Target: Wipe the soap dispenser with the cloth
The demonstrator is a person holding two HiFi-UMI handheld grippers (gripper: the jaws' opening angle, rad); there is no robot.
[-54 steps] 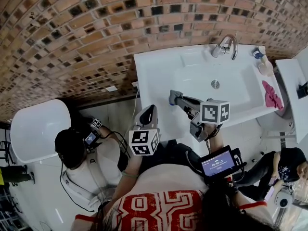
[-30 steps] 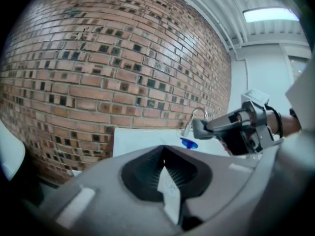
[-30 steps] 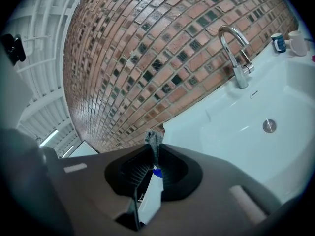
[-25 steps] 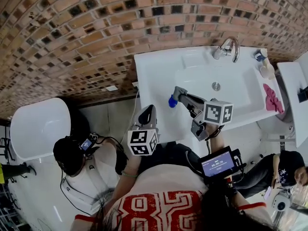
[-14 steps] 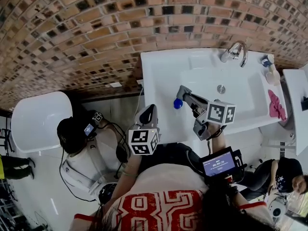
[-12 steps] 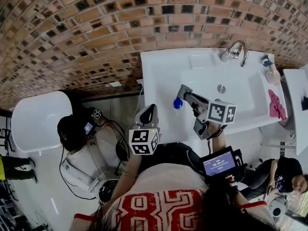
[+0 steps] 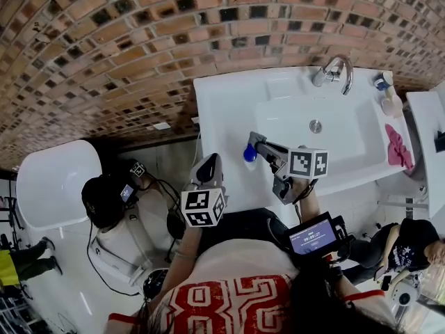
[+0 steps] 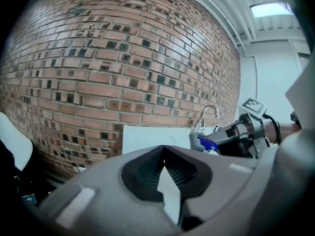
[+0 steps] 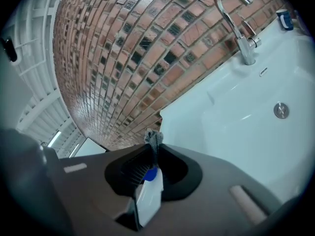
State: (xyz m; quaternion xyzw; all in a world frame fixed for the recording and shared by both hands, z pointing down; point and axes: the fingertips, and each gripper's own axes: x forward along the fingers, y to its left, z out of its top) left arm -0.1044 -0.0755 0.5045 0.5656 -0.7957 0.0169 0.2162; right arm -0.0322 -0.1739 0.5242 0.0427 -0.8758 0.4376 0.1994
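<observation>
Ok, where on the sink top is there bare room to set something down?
Widest bare patch: the left ledge, between the sink's left edge and the basin, beyond the right tool. Crowded: soap dispenser beside the tap; pink cloth right of the basin.

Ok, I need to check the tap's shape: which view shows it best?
The right gripper view: the tap stands large and side-on, its whole curved spout against the brick wall. The head view shows it small, from above. The left gripper view shows only a thin, distant arc.
</observation>
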